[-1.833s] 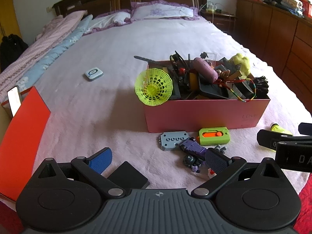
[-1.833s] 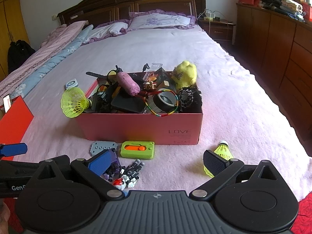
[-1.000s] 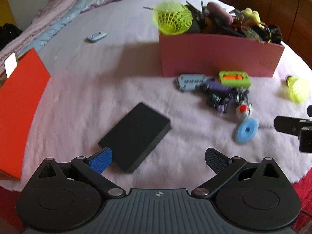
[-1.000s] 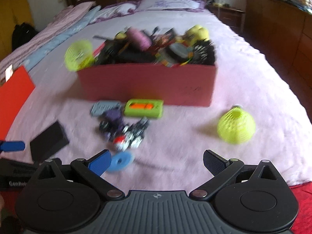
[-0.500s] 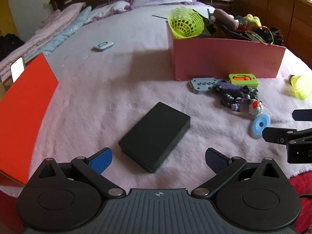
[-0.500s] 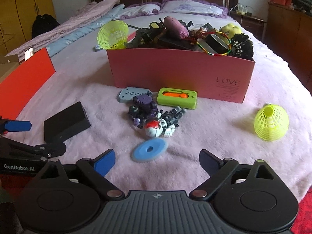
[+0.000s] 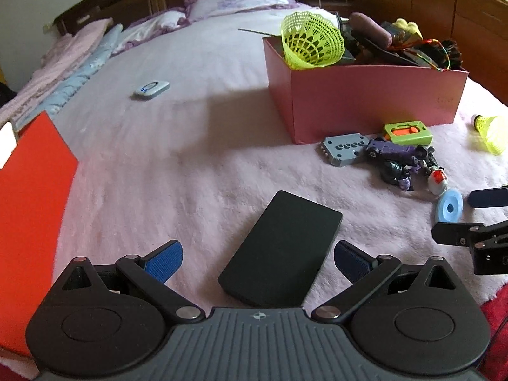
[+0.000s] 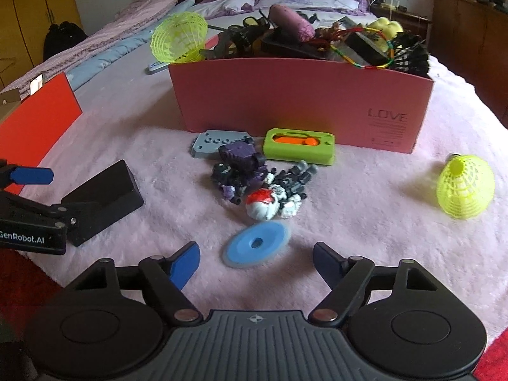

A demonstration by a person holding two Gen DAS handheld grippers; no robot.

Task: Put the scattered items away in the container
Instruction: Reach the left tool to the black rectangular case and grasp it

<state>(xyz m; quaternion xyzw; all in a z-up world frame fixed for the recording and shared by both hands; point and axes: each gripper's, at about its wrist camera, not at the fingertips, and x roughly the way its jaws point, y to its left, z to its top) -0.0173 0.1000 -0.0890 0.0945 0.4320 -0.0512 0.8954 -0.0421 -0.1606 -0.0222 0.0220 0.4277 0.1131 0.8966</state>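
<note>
A pink box (image 7: 365, 95) (image 8: 301, 98), piled full of items, stands on the bed. A flat black box (image 7: 281, 247) (image 8: 104, 197) lies between the open fingers of my left gripper (image 7: 257, 262). A blue disc (image 8: 257, 243) (image 7: 449, 204) lies just ahead of my open right gripper (image 8: 257, 262). Beyond it lie a red-and-white ball toy (image 8: 262, 204), purple and grey toy figures (image 8: 241, 165), a green and orange case (image 8: 298, 146), a grey plate (image 8: 216, 143) and a yellow shuttlecock (image 8: 465, 187).
A red panel (image 7: 28, 209) stands at the left edge of the bed. A small white remote (image 7: 150, 88) lies farther up the bed. Pillows and a wooden headboard are at the far end. Wooden drawers (image 7: 444, 6) line the right wall.
Both grippers pulled back from the pink box and dropped lower. The black box now lies between my left fingers, and the blue disc lies just ahead of my right fingers.
</note>
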